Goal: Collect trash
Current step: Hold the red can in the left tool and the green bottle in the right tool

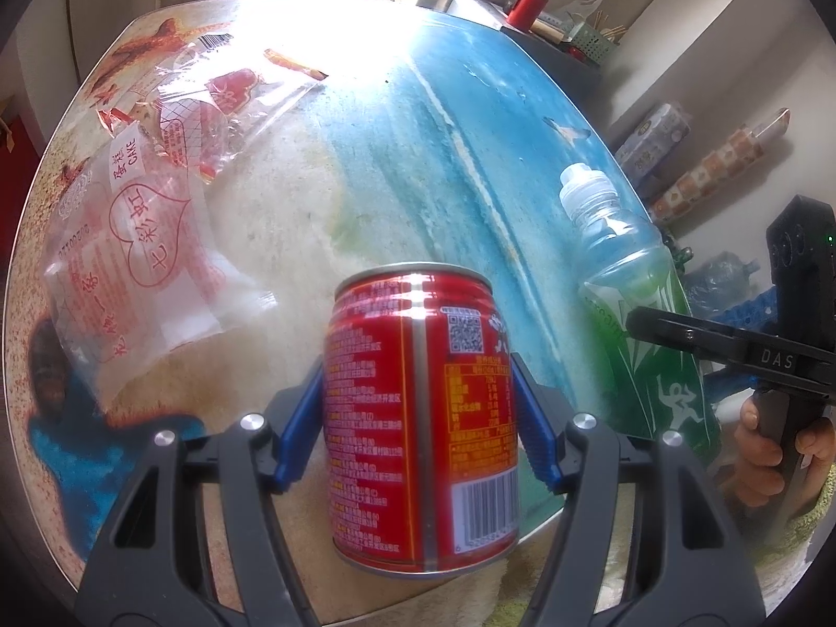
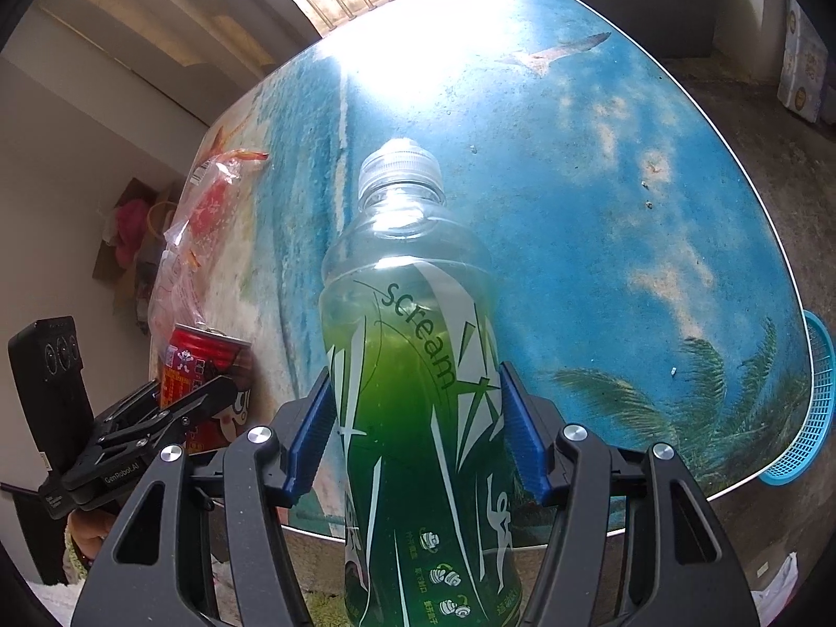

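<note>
My left gripper (image 1: pixel 416 366) is shut on a red drink can (image 1: pixel 418 428); both blue pads press its sides, and its base hangs over the table's near edge. My right gripper (image 2: pixel 415 371) is shut on a green "Scream" bottle (image 2: pixel 413 313) with a clear cap and some green liquid inside. The bottle (image 1: pixel 642 313) also shows at the right of the left wrist view, and the can (image 2: pixel 209 366) at the left of the right wrist view. Two clear, red-printed plastic wrappers (image 1: pixel 141 240) (image 1: pixel 209 99) lie on the table's left side.
The table (image 2: pixel 601 209) carries a beach and sky print. A blue mesh basket (image 2: pixel 804 407) sits low beyond its right edge. A dark cabinet with a red lighter (image 1: pixel 527 5) stands at the far right, with boxes and rolls (image 1: pixel 653 130) by the wall.
</note>
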Tool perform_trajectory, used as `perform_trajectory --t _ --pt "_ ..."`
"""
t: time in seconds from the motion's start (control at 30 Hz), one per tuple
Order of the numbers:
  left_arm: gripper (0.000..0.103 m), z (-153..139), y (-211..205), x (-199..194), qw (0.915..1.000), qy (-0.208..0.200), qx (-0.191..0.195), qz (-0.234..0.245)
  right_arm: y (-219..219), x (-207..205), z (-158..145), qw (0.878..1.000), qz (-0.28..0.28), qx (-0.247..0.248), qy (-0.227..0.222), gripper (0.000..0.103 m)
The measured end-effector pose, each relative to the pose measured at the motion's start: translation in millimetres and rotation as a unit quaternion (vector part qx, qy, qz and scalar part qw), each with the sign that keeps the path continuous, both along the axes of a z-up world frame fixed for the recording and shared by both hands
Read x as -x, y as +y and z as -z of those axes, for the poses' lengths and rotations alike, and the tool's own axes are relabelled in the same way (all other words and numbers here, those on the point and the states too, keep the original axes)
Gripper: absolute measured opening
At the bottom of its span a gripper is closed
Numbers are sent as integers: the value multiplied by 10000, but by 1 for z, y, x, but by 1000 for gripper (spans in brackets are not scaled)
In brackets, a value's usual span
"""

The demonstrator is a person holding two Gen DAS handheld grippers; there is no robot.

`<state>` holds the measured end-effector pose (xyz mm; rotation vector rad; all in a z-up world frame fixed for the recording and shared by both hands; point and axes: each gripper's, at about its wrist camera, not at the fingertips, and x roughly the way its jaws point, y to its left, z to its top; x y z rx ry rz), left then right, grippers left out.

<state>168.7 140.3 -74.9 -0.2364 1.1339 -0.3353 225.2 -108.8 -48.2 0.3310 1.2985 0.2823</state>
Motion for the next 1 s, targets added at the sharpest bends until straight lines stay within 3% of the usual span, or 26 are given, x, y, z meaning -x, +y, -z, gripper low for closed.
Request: perform_trajectory --t 0.23,1.0 --pt "62 -3 -9 1 9995 -106 -274 96 4 -1 0 9999 -86 50 15 64" --pt "62 5 -21 -5 9980 -108 -567 254 8 -4 6 9998 -151 126 1 65"
